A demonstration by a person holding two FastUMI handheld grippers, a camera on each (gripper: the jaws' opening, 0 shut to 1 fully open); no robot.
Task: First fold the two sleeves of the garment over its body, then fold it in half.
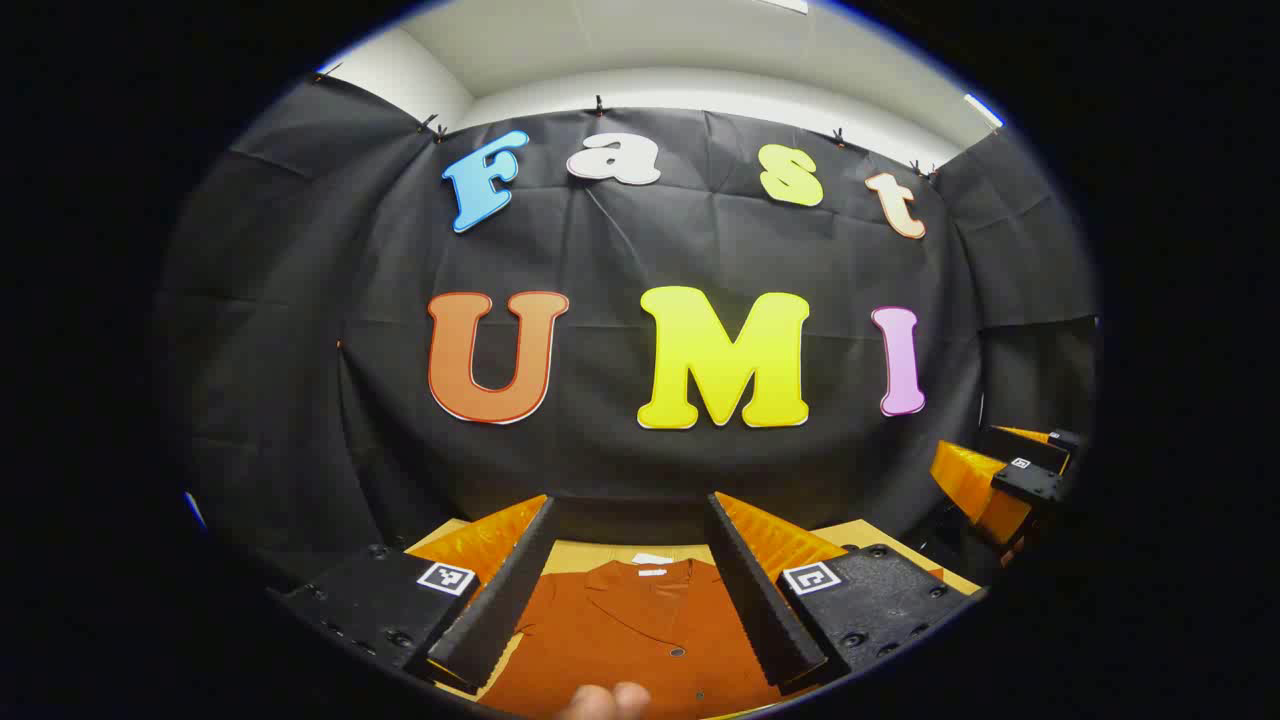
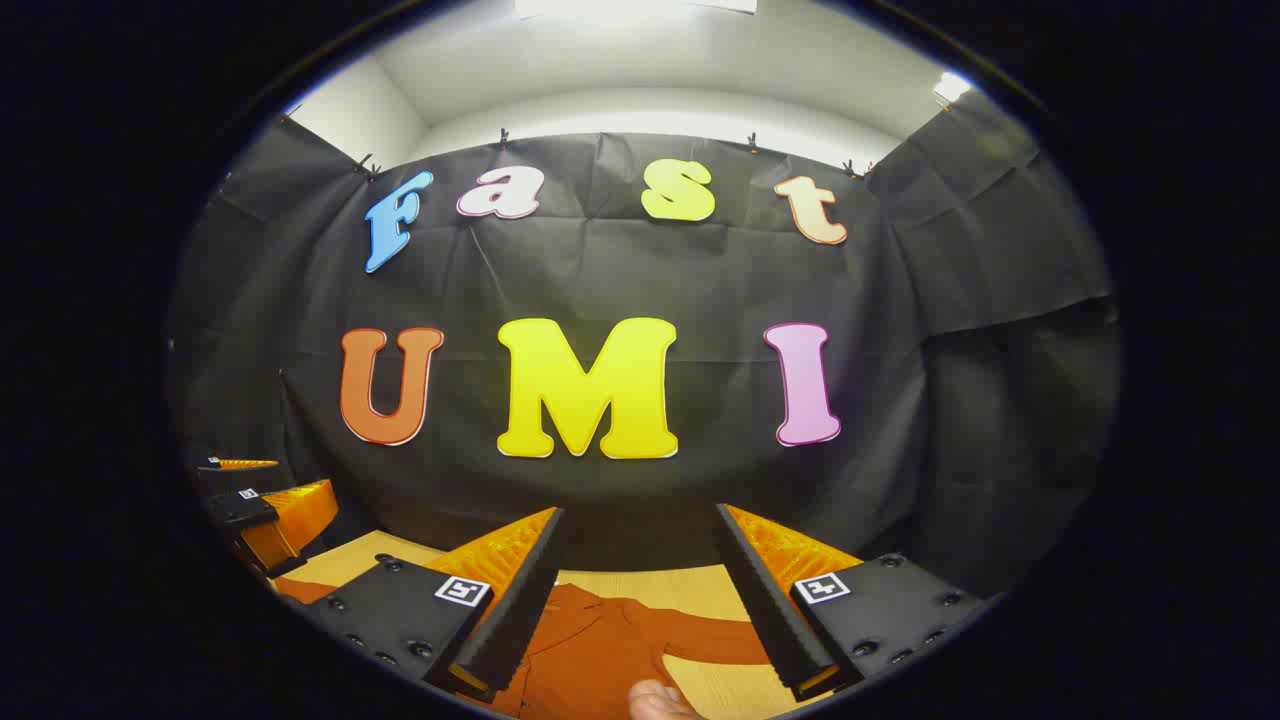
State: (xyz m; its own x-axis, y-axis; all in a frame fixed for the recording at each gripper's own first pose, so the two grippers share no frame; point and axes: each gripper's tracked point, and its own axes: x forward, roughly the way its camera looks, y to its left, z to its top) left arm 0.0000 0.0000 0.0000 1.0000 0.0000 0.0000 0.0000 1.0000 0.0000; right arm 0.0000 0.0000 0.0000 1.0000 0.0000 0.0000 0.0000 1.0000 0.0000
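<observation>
Left gripper: held above the surface, fingers spread wide apart, nothing between them, touching nothing.
Left gripper, second sighting: at the left edge of the right gripper view, raised, well apart from the right gripper; how wide its fingers stand cannot be told there.
Right gripper: held above the surface, fingers spread wide apart, nothing between them, touching nothing.
Right gripper, second sighting: at the right edge of the left gripper view, raised; finger spread not readable there.
Garment: rust-orange shirt with collar and buttoned front, lying flat on the surface, collar toward the booth wall; it sits below and between the left gripper's fingers.
Garment, right gripper view: body lies below the fingers' gap, toward the left finger.
Sleeve: stretched out sideways from the body toward the right finger, flat on the surface, not folded over the body.
Neck label: small white tab at the collar.
Surface: tan, carries the garment.
Fingertip: a person's, at the bottom edge of the left gripper view; another at the bottom edge of the right gripper view.
</observation>
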